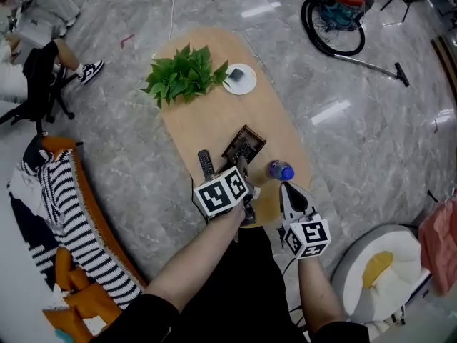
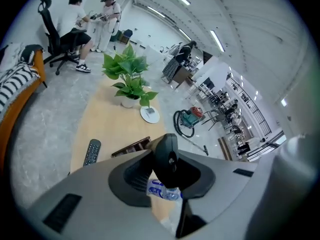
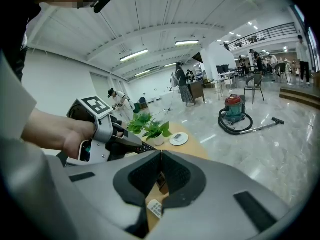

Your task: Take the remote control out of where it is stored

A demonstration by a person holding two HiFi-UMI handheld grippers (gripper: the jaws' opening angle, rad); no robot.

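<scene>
A black remote control (image 2: 168,155) stands end-on between the jaws of my left gripper (image 2: 167,171), which is shut on it. In the right gripper view the same remote (image 3: 145,147) sticks out of the left gripper (image 3: 125,141) above the table. In the head view the left gripper (image 1: 243,166) hovers at the near edge of a dark wooden storage box (image 1: 245,144). A second remote (image 1: 205,163) lies flat on the table left of the box. My right gripper (image 1: 285,189) is shut and empty, just right of the left one, near a bottle.
The oval wooden table (image 1: 271,113) holds a potted plant (image 1: 184,73), a white dish (image 1: 239,78) and a blue-capped water bottle (image 1: 280,170). A striped sofa (image 1: 57,213) stands at left, a vacuum cleaner (image 1: 341,9) at back right, and people sit at far left.
</scene>
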